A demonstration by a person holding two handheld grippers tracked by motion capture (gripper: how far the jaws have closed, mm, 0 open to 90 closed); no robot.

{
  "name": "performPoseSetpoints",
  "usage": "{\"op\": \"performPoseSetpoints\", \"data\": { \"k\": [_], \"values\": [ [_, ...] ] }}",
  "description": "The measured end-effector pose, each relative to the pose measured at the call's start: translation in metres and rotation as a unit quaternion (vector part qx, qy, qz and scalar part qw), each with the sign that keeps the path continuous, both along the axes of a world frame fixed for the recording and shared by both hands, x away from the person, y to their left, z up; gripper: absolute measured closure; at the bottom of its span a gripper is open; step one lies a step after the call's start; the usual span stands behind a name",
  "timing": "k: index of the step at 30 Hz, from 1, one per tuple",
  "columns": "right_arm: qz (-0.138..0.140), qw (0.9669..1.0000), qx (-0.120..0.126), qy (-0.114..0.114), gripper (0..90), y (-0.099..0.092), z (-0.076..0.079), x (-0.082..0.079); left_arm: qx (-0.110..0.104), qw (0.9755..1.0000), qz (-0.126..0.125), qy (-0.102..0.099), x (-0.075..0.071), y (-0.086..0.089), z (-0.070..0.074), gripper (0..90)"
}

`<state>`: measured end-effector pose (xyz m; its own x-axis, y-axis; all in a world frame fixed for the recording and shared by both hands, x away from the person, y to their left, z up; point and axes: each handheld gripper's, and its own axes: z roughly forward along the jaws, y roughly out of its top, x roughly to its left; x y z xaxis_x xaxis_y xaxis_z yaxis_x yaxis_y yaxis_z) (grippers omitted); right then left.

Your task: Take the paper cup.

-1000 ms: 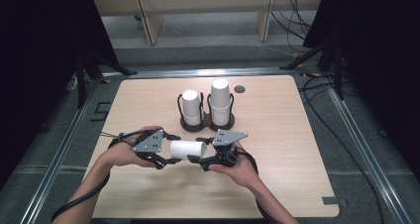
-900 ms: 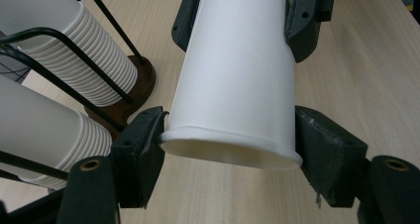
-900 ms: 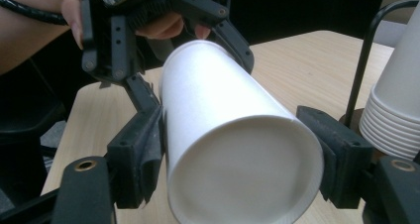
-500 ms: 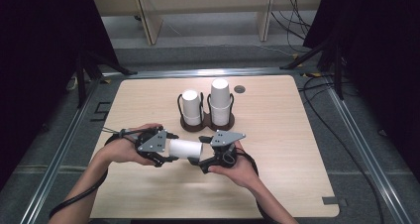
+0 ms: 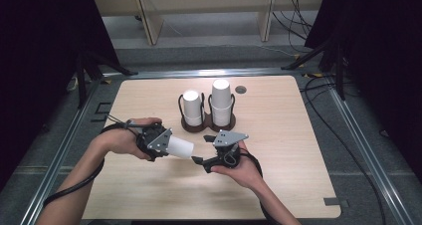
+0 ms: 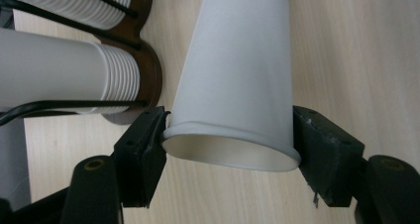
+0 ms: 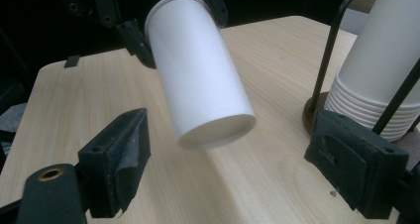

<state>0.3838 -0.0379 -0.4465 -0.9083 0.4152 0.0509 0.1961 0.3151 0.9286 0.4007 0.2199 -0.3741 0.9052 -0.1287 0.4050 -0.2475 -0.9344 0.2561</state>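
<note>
Cup (image 5: 180, 148) of white paper lies sideways above the table (image 5: 298, 135), its rim clenched in the left claw (image 5: 166, 148), empty inside. Right claw (image 5: 199, 149), jaws just opened, stands released at its closed base. Behind, 2 wire holders (image 5: 204, 120) each carry an upturned cup stack (image 5: 221, 101).

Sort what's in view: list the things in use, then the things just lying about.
In use: paper cup, clamped at its rim by the left gripper; right gripper, jaws just opened off it; two cup stacks in their holder.

Lying about: wooden shelving; floor cables.
</note>
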Motion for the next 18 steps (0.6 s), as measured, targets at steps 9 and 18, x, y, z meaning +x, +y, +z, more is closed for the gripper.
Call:
{"op": "performPoseSetpoints", "data": {
  "k": [9, 18],
  "values": [
    [0.007, 0.9987, -0.045, -0.025, 23.8, 0.007, 0.003, 0.0, 0.095, 0.9953, -0.012, -0.009, 0.0, -0.011, 0.005, 33.0],
    [0.01, 0.9951, -0.097, -0.017, 28.6, 0.032, 0.013, 0.001, 0.151, 0.9878, -0.034, -0.01, 0.0, -0.031, 0.007, 33.4]
  ]
}}
